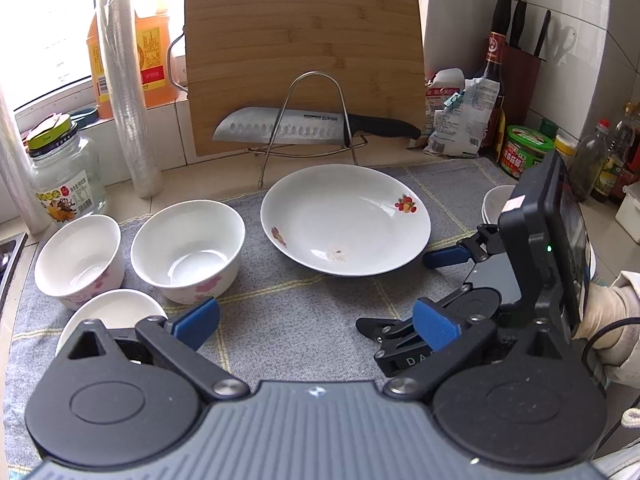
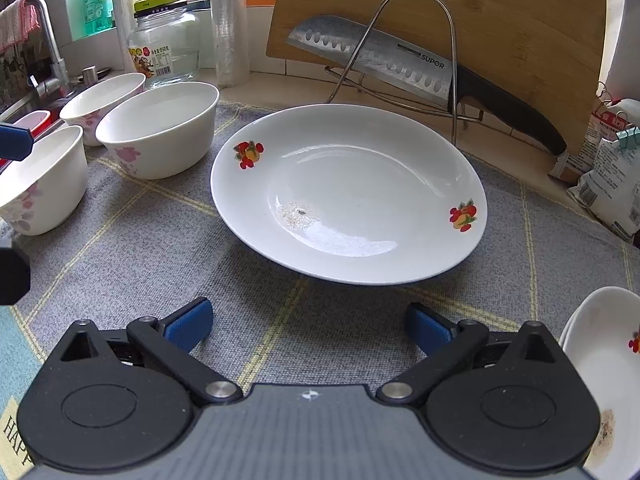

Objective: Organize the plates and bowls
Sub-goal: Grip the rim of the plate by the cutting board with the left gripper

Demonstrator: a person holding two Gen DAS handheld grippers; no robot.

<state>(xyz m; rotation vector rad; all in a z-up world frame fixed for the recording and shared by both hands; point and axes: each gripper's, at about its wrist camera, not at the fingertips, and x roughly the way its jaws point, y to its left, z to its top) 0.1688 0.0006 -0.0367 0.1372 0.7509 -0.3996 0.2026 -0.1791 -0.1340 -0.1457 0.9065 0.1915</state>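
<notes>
Left wrist view shows my left hand-held gripper (image 1: pixel 316 322) low over the gray cloth (image 1: pixel 280 304) on the worktop, with its blue fingers spread wide and nothing between them. Ahead of it sits the big white plate (image 1: pixel 346 220) with little fruit pictures on its rim. To the left of the plate I see two white bowls (image 1: pixel 188 250) with pink flowers standing side by side, and a third white dish (image 1: pixel 108 314) pokes out just behind my left finger. My right hand-held gripper (image 1: pixel 436 286) comes in from the right, near the plate's edge, and its blue fingers are apart too. From the right wrist view, the right gripper's fingers are wide open and empty, and the plate lies just in front of them on the cloth. More small white dishes (image 2: pixel 600 360) sit at the right edge. Behind the plate, a wooden cutting board (image 1: pixel 304 52) and a knife (image 1: pixel 304 126) lean in a wire rack (image 1: pixel 312 120).
</notes>
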